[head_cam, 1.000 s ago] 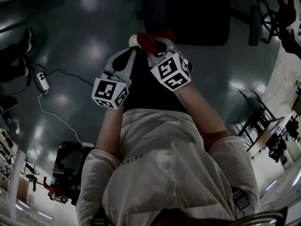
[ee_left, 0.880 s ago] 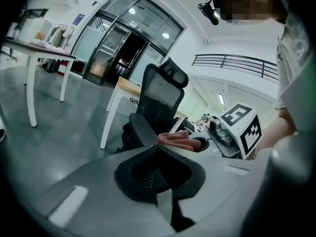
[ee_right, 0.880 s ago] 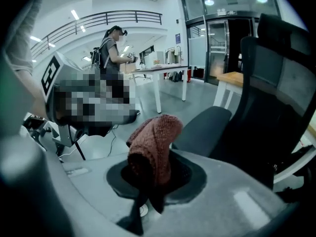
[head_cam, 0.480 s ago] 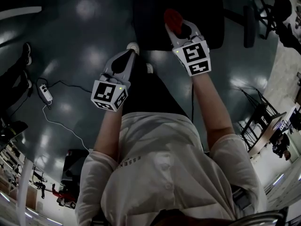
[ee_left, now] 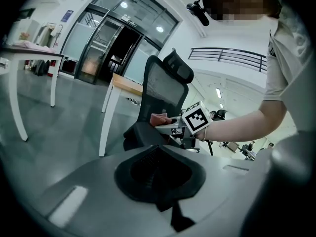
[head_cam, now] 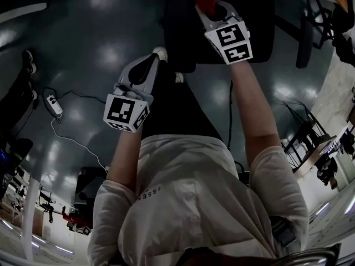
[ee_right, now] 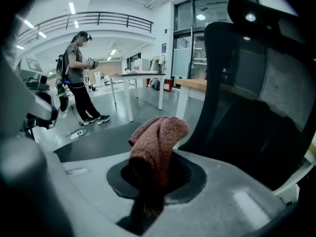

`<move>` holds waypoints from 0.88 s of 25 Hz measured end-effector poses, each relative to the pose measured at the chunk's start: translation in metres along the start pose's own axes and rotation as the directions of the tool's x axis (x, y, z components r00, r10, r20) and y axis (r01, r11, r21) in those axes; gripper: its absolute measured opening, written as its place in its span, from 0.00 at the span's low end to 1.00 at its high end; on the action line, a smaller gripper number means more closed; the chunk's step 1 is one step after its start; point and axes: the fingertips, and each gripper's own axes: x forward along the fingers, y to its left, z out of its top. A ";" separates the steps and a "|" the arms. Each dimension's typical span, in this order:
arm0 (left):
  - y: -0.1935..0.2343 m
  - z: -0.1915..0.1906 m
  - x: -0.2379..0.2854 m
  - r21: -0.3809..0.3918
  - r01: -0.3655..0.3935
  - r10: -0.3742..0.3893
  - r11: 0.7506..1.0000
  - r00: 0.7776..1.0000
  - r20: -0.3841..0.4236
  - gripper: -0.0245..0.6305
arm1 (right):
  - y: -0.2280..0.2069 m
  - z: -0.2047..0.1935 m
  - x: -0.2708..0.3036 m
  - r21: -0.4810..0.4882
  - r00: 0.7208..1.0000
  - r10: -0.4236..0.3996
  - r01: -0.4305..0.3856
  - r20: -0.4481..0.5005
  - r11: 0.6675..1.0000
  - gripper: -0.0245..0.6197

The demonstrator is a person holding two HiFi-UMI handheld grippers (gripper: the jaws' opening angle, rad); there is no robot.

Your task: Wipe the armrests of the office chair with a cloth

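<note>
Cloth, reddish knit, judged soft, light and floppy, best held by a bunched fold: pinched so in the closed jaws of the right gripper, far, at the office chair; left gripper nearer, jaws together, empty.

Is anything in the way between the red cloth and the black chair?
Nothing visible. The right gripper holds the reddish knitted cloth close to the black mesh office chair, with a clear path.
</note>
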 end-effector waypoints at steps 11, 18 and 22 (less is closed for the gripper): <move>-0.005 0.001 0.006 0.005 0.003 -0.003 1.000 1.000 0.028 0.06 | 0.033 -0.016 -0.020 0.013 0.993 0.114 -0.114 0.014 0.993 0.12; -0.034 -0.020 -0.011 0.006 0.010 -0.010 1.000 0.999 0.041 0.06 | 0.075 -0.040 -0.053 -0.013 0.985 0.169 -0.169 0.015 0.986 0.12; -0.048 -0.036 -0.024 0.000 -0.001 0.001 1.000 0.999 0.045 0.06 | 0.099 -0.056 -0.069 -0.040 0.981 0.196 -0.195 0.005 0.980 0.12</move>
